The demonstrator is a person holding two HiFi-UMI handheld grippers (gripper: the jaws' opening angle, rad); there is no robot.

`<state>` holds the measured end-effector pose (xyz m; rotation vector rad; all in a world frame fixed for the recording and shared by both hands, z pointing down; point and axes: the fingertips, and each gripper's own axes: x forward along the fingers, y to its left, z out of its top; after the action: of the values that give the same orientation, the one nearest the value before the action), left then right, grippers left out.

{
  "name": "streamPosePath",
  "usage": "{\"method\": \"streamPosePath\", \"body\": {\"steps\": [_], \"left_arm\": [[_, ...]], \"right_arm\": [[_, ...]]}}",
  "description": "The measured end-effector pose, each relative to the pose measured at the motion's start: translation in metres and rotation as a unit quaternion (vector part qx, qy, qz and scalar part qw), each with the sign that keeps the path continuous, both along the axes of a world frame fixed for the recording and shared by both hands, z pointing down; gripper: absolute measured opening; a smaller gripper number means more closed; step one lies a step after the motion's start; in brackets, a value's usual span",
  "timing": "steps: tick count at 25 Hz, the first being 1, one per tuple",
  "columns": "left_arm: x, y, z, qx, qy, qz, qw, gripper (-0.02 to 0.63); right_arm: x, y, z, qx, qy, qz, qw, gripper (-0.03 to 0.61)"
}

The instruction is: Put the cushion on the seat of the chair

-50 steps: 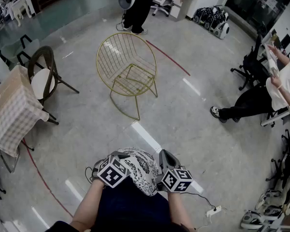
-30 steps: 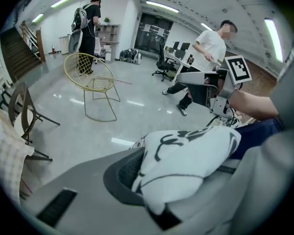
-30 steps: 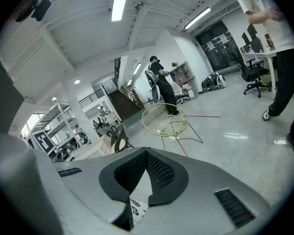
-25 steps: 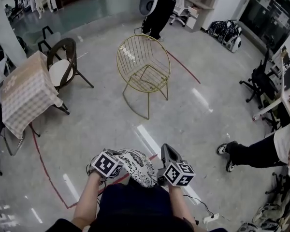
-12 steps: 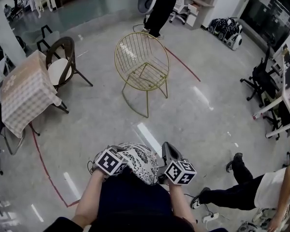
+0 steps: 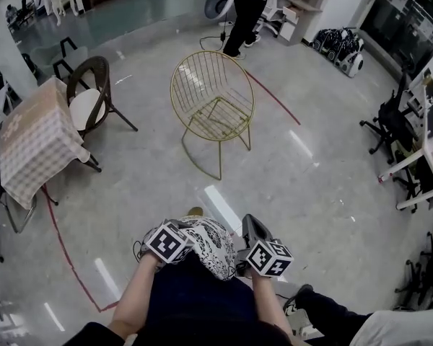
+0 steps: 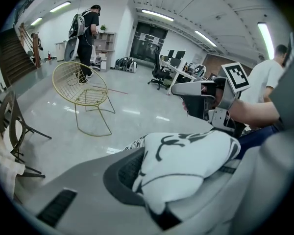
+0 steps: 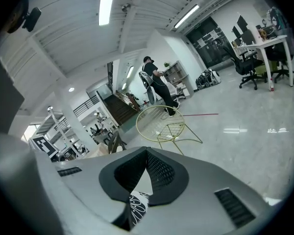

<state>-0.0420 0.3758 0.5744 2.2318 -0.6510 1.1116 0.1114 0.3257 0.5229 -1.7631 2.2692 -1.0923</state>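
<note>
The cushion (image 6: 211, 242), white with a black pattern, hangs in front of my body between both grippers. My left gripper (image 7: 172, 179) is shut on its left side, and the fabric bulges out between the jaws in the left gripper view. My right gripper (image 8: 147, 153) is shut too, with a strip of the cushion (image 8: 136, 205) pinched low between its pads. The gold wire chair (image 6: 212, 101) stands on the floor well ahead of me, its round seat bare. It also shows in the left gripper view as the chair (image 7: 83, 89) and in the right gripper view as the chair (image 8: 162, 126).
A dark wicker chair (image 6: 86, 108) and a table with a checked cloth (image 6: 35, 148) stand at the left. A person (image 6: 244, 9) stands behind the gold chair. Office chairs (image 6: 391, 125) and a desk are at the right. Another person's leg (image 6: 330, 312) is close at the lower right. A red line (image 6: 66, 254) crosses the floor.
Both grippers keep their hold on the cushion and have shifted slightly with it. The person at the right has walked down to the lower right edge; the one at the back has stepped.
</note>
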Motion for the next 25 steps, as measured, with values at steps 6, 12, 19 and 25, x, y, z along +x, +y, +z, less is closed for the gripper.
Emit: {"method": "streamPosePath", "body": {"steps": [6, 12, 19, 25], "left_arm": [[0.006, -0.037, 0.000, 0.002, 0.007, 0.006, 1.0000, 0.021], [0.006, -0.077, -0.001, -0.006, 0.005, 0.017, 0.9998, 0.021], [0.004, -0.129, 0.000, -0.012, 0.012, 0.023, 0.9996, 0.023], [0.004, -0.176, -0.004, -0.006, 0.012, 0.032, 0.9994, 0.023]], "right_arm": [[0.000, -0.035, 0.003, -0.004, 0.001, 0.003, 1.000, 0.026], [0.001, -0.078, -0.001, -0.004, -0.004, 0.008, 1.000, 0.026], [0.002, -0.133, -0.004, -0.006, -0.003, 0.019, 1.000, 0.026], [-0.002, -0.178, -0.006, -0.008, -0.004, 0.023, 1.000, 0.025]]}}
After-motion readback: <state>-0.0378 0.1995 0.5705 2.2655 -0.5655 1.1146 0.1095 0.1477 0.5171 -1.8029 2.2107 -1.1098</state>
